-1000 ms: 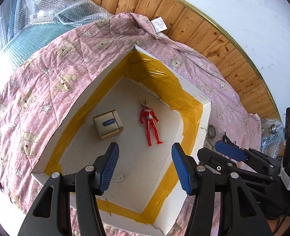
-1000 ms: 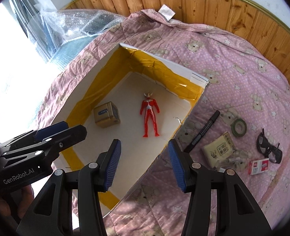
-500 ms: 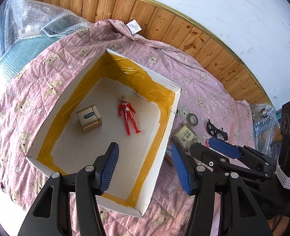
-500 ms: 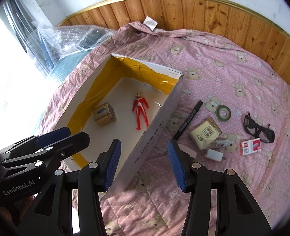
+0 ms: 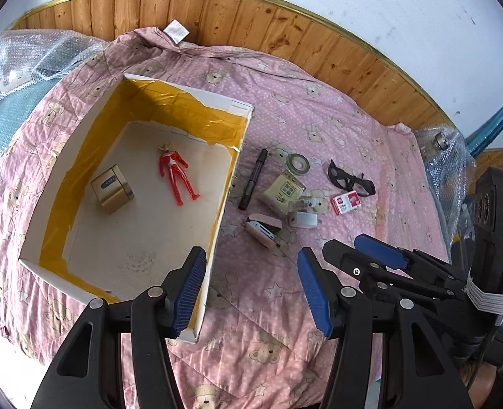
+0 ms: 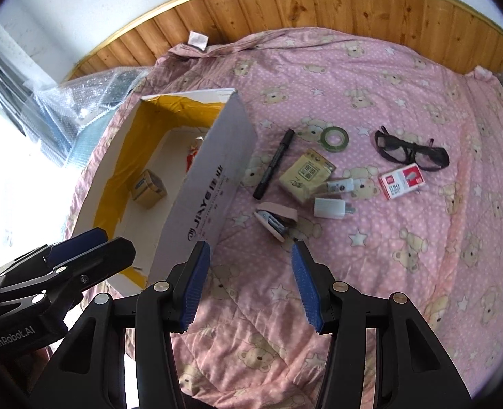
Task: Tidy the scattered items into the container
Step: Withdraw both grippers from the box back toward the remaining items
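Inside the white box (image 5: 227,184), on the left of the pink quilt (image 5: 319,102), lie a red figure (image 5: 175,174) and a gold cube (image 5: 112,189). Right of it sit a marker (image 6: 274,163), stapler (image 6: 277,220), charger (image 6: 329,208), tape roll (image 6: 335,138) and glasses (image 6: 409,151). Left gripper (image 5: 251,289) and right gripper (image 6: 249,284) hover nearer, both spread and empty.

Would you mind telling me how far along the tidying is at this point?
Done: the red figure and the small gold box lie inside the container.

In hand: nothing; the left tool and right tool are both open and empty.

Left on the quilt: marker, green tape roll, glasses, red-and-white packet, yellow packet, white plug, pink stapler.
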`<state>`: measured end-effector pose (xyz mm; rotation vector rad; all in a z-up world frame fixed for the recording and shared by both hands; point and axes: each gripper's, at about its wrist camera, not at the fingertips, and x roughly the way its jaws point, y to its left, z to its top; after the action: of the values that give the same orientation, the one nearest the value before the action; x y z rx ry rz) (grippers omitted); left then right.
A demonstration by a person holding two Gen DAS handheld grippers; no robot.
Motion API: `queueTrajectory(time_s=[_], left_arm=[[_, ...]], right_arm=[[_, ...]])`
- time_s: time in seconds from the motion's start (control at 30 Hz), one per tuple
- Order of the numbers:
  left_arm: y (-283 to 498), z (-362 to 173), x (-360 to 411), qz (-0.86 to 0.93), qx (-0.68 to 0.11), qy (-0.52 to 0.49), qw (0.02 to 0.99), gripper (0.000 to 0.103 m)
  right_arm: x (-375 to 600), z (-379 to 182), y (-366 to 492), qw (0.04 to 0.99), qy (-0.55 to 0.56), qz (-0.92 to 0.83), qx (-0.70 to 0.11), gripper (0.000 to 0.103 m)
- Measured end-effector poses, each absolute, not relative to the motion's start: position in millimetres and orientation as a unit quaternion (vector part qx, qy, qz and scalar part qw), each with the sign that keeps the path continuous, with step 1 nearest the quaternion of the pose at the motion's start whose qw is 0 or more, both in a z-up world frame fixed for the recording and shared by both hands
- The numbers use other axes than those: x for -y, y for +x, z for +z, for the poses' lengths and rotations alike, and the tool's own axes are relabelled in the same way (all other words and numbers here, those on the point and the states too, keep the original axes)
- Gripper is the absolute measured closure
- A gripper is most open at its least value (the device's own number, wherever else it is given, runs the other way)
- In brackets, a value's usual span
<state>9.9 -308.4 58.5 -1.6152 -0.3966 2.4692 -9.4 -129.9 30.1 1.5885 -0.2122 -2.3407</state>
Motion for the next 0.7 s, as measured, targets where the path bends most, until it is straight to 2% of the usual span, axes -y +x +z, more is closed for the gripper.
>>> queueTrajectory(time_s=[0.7], left_arm=[[-5.9,24.8,231.9,0.792,0.096,-0.579,0.169,0.046]], right_arm=[[57.1,3.5,18.3,0.052,0.575,-0.806,0.128,0.05]])
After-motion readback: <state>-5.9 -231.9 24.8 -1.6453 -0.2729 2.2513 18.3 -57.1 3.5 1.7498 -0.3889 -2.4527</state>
